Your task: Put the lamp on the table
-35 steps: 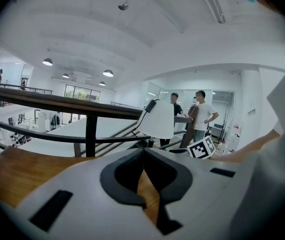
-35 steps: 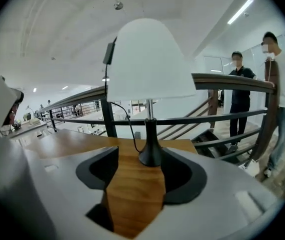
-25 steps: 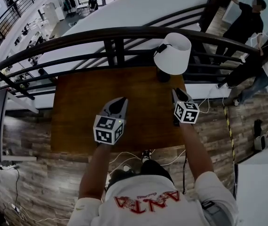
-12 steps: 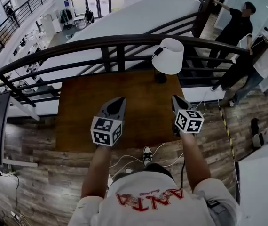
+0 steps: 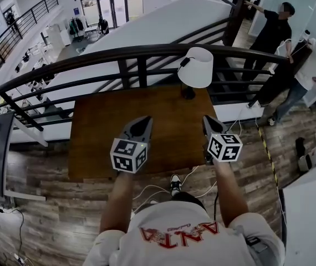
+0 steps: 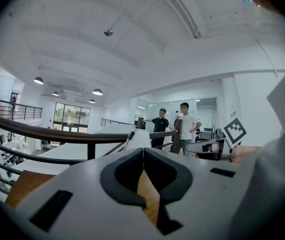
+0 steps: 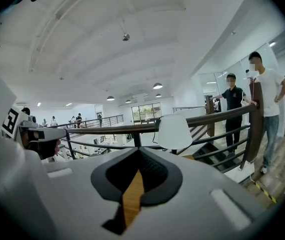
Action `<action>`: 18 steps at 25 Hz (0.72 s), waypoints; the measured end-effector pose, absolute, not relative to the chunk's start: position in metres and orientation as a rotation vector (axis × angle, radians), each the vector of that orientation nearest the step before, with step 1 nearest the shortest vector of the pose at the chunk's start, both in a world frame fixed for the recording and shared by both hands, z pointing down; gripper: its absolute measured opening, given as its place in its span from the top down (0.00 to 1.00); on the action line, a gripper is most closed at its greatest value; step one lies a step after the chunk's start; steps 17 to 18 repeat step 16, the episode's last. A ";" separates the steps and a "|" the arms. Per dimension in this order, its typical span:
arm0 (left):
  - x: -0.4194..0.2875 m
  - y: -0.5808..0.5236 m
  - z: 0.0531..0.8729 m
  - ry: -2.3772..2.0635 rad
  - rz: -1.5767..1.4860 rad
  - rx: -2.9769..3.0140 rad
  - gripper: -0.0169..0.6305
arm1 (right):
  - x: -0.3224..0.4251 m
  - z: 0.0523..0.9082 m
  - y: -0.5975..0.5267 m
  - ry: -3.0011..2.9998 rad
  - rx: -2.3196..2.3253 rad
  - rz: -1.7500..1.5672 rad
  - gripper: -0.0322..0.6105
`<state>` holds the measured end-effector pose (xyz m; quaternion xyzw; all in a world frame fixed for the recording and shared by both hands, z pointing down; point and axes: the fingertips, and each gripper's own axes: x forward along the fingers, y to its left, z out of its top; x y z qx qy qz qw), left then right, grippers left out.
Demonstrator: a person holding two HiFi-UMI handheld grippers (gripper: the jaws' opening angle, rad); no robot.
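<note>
Now the left tool (image 5: 141, 119) and right tool (image 5: 207, 119) are held shut, empty; the lamp (image 5: 195, 68) is seen beyond the right tool, apparently on the surface (image 5: 105, 129).

The left gripper (image 6: 143, 151) is seen at 6 o'clock with its jaws brought together and nothing between them. Only a sliver of the brown table (image 6: 23, 188) is visible through the slot behind the tips, and a corner of it shows at 8 o'clock. Just above the tips the white shade of the lamp (image 6: 140, 139) is seen. A dark railing (image 6: 32, 131) is carried across from 9 o'clock. Beyond it, toward 3 o'clock, two people (image 6: 161, 126) are seen standing. The right gripper (image 6: 198, 147) and its marker cube (image 6: 235, 130) are seen farther out.
</note>
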<state>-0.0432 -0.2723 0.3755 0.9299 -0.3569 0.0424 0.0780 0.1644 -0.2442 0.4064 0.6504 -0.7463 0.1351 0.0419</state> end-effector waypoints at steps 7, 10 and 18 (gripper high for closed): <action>-0.045 -0.271 0.375 -1.064 0.115 2.787 0.96 | 0.154 0.424 -0.240 -2.287 1.952 0.447 0.95; -0.045 -0.271 0.374 -1.061 0.104 2.789 0.96 | 0.148 0.424 -0.240 -2.303 1.937 0.439 0.95; -0.044 -0.273 0.376 -1.051 0.096 2.787 0.96 | 0.141 0.420 -0.243 -2.326 1.922 0.411 0.95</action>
